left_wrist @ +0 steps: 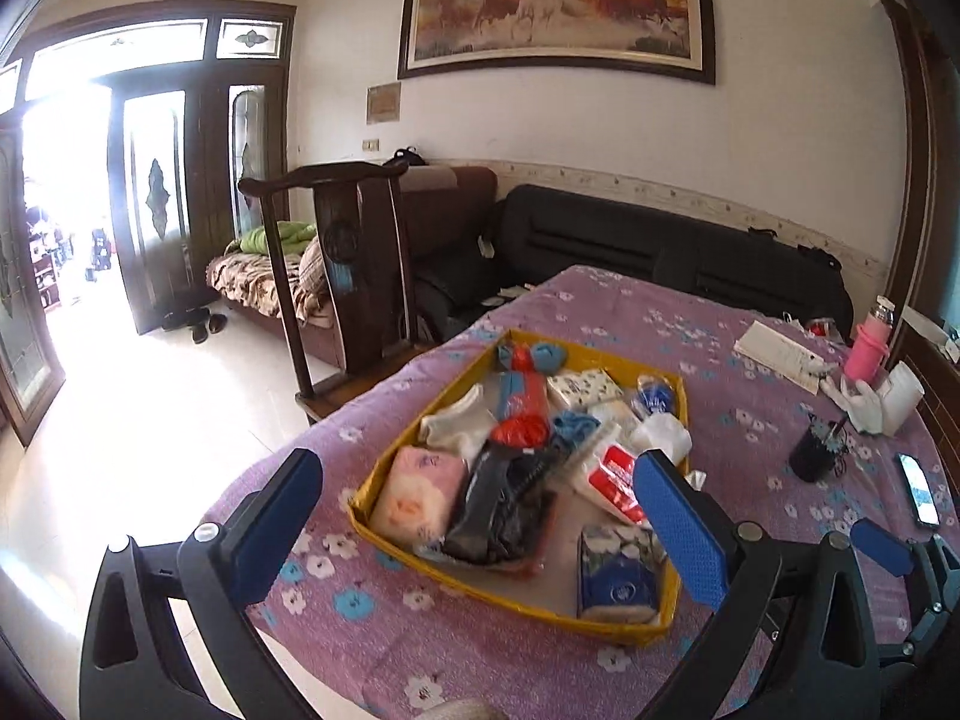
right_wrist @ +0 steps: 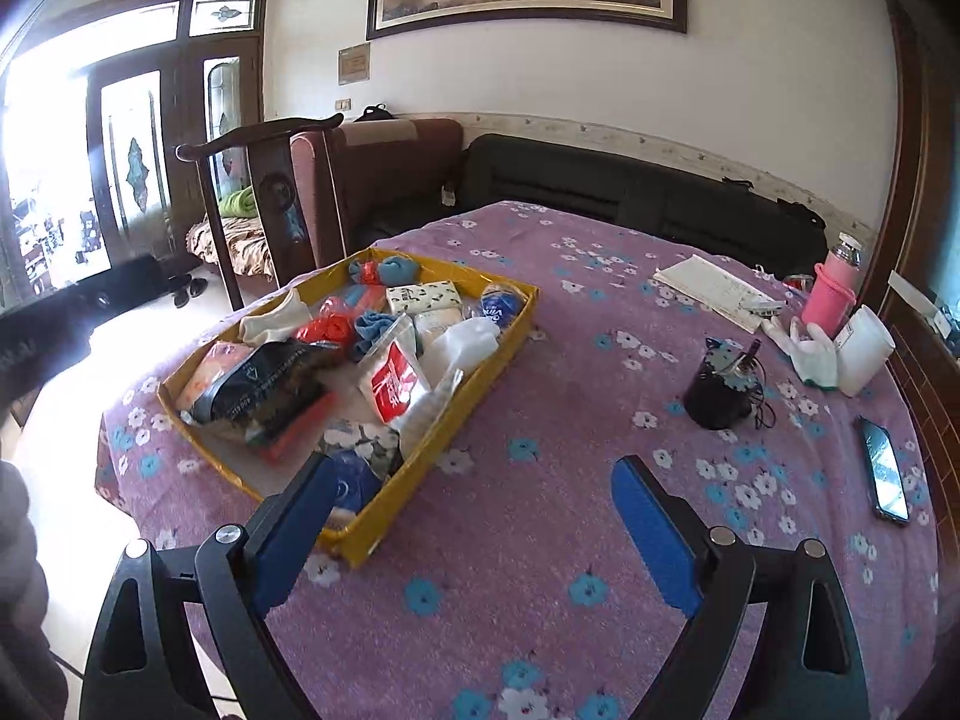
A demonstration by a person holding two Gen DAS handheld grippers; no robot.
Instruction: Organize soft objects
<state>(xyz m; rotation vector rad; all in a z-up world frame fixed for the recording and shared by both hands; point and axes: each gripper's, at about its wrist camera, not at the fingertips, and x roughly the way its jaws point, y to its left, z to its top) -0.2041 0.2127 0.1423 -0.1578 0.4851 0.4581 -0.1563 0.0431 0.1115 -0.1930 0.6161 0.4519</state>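
Note:
A yellow tray (left_wrist: 606,624) (right_wrist: 480,372) lies on the purple flowered tablecloth, full of soft things: a pink tissue pack (left_wrist: 417,495), a black plastic bag (left_wrist: 501,507) (right_wrist: 258,384), white socks (left_wrist: 456,423), a red-and-white pack (left_wrist: 612,480) (right_wrist: 393,381), blue cloths (left_wrist: 543,354) and a blue flowered tissue pack (left_wrist: 618,573). My left gripper (left_wrist: 480,528) hangs open above the tray's near end, holding nothing. My right gripper (right_wrist: 474,516) is open and empty over the cloth, just right of the tray's near corner. In the left wrist view its blue finger (left_wrist: 882,546) shows at the right edge.
On the table's right side stand a black pen cup (right_wrist: 723,387), a phone (right_wrist: 882,462), a pink bottle (right_wrist: 831,294), a white glove (right_wrist: 810,348), a white container (right_wrist: 864,348) and papers (right_wrist: 714,288). A wooden chair (left_wrist: 354,276) and sofas stand beyond the table.

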